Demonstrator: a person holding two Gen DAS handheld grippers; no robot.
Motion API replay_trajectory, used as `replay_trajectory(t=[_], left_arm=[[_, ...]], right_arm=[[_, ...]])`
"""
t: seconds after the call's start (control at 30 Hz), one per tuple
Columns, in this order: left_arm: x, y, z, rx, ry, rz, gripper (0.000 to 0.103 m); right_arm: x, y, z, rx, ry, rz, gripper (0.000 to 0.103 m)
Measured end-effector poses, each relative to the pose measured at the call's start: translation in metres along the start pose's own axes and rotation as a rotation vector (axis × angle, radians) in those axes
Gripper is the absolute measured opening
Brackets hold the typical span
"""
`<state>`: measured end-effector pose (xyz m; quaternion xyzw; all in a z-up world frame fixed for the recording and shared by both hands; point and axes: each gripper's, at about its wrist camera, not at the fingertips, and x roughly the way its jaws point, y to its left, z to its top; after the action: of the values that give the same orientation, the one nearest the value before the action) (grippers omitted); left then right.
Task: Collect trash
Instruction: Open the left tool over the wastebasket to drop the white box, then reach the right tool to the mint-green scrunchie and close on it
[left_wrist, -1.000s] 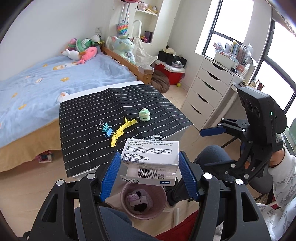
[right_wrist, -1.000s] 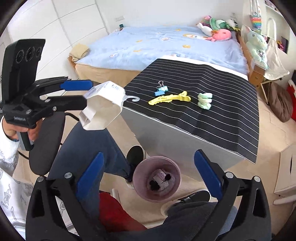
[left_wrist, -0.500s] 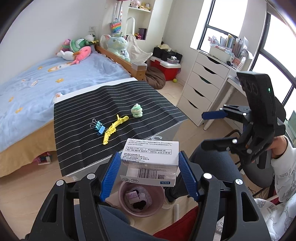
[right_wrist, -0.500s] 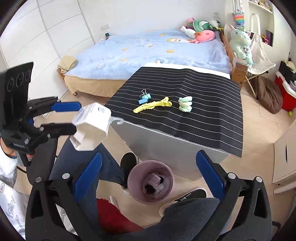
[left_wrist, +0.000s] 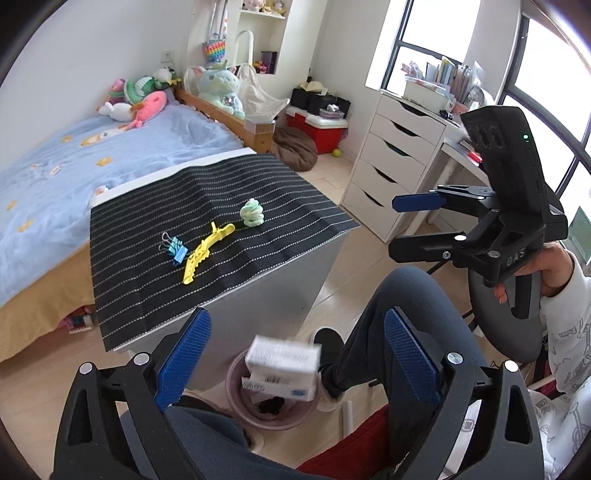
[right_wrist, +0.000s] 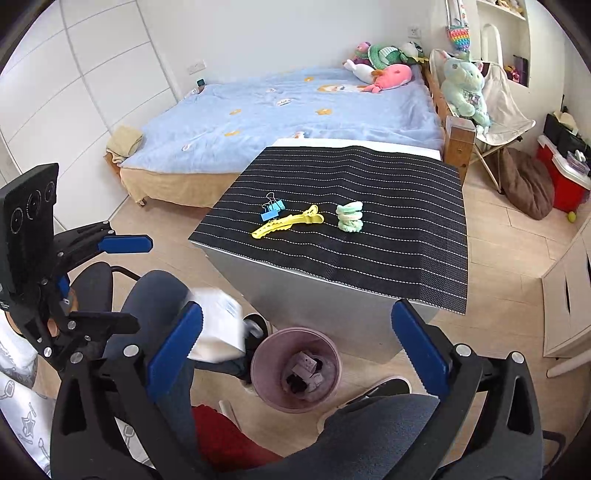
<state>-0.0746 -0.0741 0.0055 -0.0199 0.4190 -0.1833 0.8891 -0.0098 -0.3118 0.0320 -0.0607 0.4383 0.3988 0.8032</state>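
White cardboard box (left_wrist: 282, 366) hangs blurred in mid-air just above the pink bin (right_wrist: 295, 369), touching neither of my grippers. Left gripper (left_wrist: 295, 360) is spread wide above the bin; right gripper (right_wrist: 295, 339) is likewise spread, empty. Beside the bin stands the striped-cloth table (right_wrist: 406, 236).

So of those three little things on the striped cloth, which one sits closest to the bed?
The blue binder clip. It lies on the bed side of the long yellow hair clip; the stacked green hair ties sit at the row's opposite end.
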Motion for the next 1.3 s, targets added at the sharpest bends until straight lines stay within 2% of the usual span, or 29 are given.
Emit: replay_trajectory(t=[0.33, 0.8, 1.3], left_arm=[[0.0, 0.013, -0.001, -0.058, -0.01, 0.068, 0.095], [-0.002, 0.034, 0.001, -0.116, -0.048, 0.109, 0.095], [-0.005, 0.064, 0.018, -0.162, -0.09, 0.137, 0.095]], right_arm=[[0.006, 0.001, -0.002, 0.0, 0.01, 0.004, 0.1], [0.01, 0.002, 0.001, -0.002, 0.013, 0.005, 0.1], [0.041, -0.014, 0.053, -0.058, 0.047, -0.04, 0.1]])
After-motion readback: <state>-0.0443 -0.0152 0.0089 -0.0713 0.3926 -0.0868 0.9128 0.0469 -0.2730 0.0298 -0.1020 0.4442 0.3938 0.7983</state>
